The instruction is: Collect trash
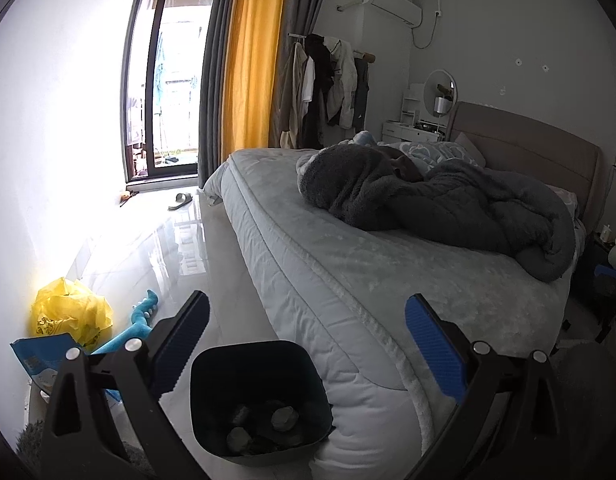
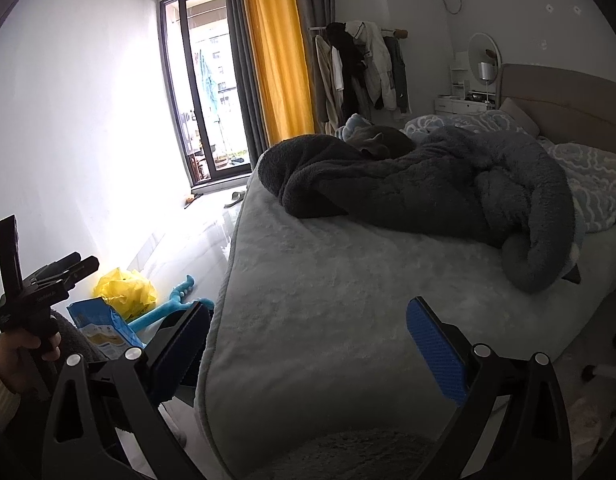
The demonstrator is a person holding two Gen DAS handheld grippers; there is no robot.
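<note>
Most of both views is filled by the bed (image 1: 347, 248), its pale grey quilted cover bare at the near end and a dark fleecy blanket (image 1: 439, 200) heaped toward the headboard. Beside it runs the glossy white floor (image 1: 180, 248), lit by the balcony door (image 1: 168, 80) with a yellow curtain (image 1: 252, 60) next to it. A black trash bin (image 1: 260, 400) stands on the floor touching the bed's near corner, with a few crumpled grey wads inside. Against the white wall lies a crumpled yellow plastic bag (image 1: 72, 312), with a blue snack packet (image 1: 40, 356) just beside it and a turquoise toy (image 1: 136, 324) on the floor between them and the bed. The left gripper (image 1: 308, 344) hangs above the bin, its blue-padded fingers spread wide and holding nothing. The right gripper (image 2: 308, 344) hovers over the bed's near edge, fingers likewise wide apart and empty
</note>
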